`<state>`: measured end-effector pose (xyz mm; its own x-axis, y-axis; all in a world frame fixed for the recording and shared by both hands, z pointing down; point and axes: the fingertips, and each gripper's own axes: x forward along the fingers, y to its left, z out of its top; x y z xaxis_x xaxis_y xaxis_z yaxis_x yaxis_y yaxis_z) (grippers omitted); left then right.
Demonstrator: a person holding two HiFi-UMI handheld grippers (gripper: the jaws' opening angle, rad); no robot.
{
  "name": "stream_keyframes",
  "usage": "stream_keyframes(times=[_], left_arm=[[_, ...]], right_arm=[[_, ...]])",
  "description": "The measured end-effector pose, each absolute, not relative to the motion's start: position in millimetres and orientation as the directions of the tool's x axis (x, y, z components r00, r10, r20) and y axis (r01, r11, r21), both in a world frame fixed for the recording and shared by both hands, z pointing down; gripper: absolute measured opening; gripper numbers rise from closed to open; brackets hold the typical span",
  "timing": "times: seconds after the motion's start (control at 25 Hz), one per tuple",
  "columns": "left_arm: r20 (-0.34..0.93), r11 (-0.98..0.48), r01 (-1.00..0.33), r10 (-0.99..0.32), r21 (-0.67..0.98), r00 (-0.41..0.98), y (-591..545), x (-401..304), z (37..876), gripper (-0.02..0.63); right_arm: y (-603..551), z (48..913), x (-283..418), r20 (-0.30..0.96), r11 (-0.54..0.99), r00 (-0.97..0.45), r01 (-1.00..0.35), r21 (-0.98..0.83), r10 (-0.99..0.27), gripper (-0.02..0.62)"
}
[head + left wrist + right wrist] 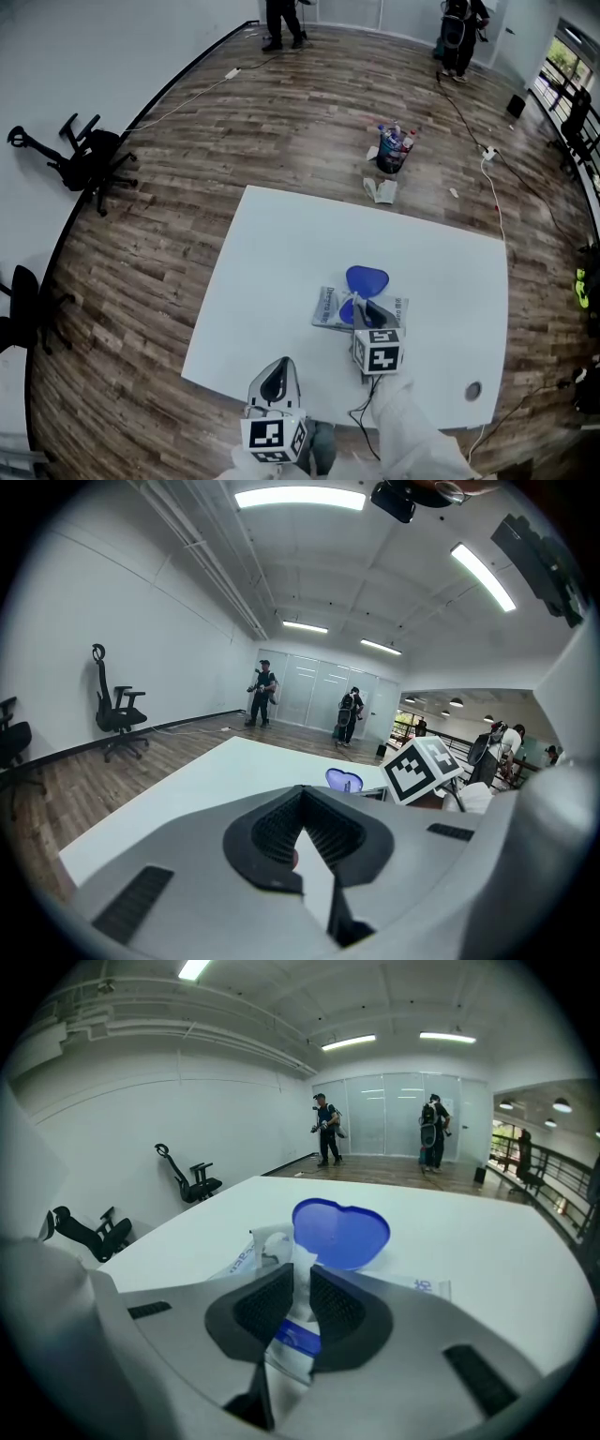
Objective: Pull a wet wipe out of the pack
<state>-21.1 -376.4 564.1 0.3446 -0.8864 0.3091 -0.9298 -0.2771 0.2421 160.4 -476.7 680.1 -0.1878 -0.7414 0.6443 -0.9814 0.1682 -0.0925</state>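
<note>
Wet wipe (277, 1246): a white tuft of it stands up out of the pack (419, 1285), and the right gripper (301, 1286) has its two jaws pressed onto it from either side. The pack's blue lid (341, 1232) is flipped open just beyond the jaws. A white sleeve (412, 424) reaches forward from the desk's near edge to this gripper (365, 311), which points away from the person and down onto the pack (329, 307). The pack lies flat on the white desk (281, 253), close to the near edge and right of its middle.

The left gripper (275, 373) is held back over the near edge, toward the near left corner and well apart from the pack. Its jaws meet at the tips with nothing between them.

Only the right gripper view shows the pinched wipe; from the head view the gripper's body covers it, leaving just the lid (367, 278) and the printed pack on show. The left gripper view (302, 793) looks low across the desk and catches the lid (344, 780) beside the right gripper's marker cube (424, 769).
</note>
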Motion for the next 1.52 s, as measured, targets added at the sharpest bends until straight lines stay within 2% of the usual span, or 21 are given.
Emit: stream_keyframes(times=[0.48, 1.52], left_arm=[[0.305, -0.274, -0.929, -0.888, 0.248, 0.343, -375, -22, 563, 0.0], [0.278, -0.322, -0.911, -0.878, 0.257, 0.389, -365, 2, 547, 0.0]], right_arm=[[-474, 679, 163, 0.64, 0.153, -0.177, -0.984, -0.092, -0.747, 0.018], [-468, 634, 169, 0.567, 0.129, -0.173, -0.985, -0.116, -0.806, 0.015]])
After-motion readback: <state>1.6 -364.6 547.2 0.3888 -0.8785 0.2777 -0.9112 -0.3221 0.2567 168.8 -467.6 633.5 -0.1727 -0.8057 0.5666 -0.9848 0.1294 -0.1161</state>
